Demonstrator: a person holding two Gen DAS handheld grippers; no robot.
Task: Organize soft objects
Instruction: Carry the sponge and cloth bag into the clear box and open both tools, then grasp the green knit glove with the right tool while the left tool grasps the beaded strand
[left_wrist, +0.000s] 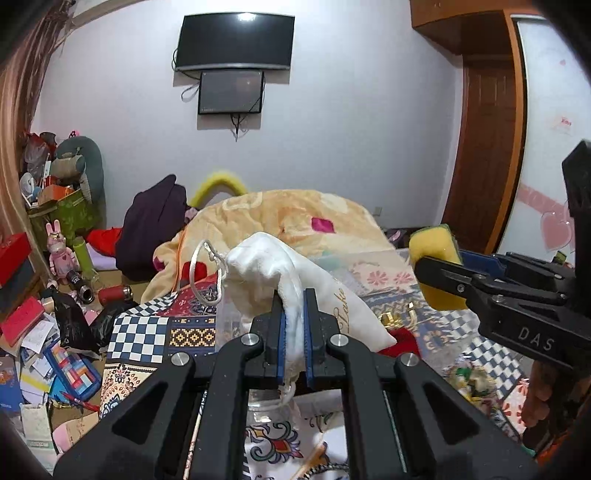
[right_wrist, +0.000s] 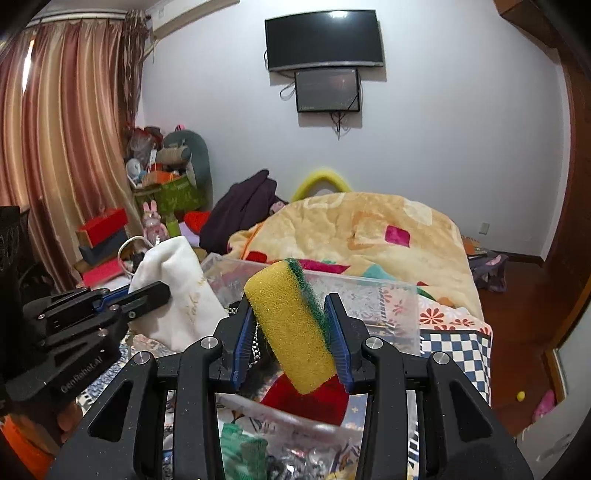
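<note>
The white drawstring pouch (left_wrist: 295, 291) hangs aloft, pinched in the left gripper (left_wrist: 294, 332); at its three o'clock the yellow sponge (right_wrist: 291, 325) sits clamped, tilted, in the right gripper (right_wrist: 291, 332). Both hover over the clear plastic bin (right_wrist: 369, 295) on the bed. The sponge's skewed hold looks likely to slip.

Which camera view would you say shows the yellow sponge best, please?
The right wrist view: the yellow sponge fills the centre, clamped in the right gripper, its green scouring side visible. The left wrist view shows only part of it, partly behind a gripper finger.
</note>
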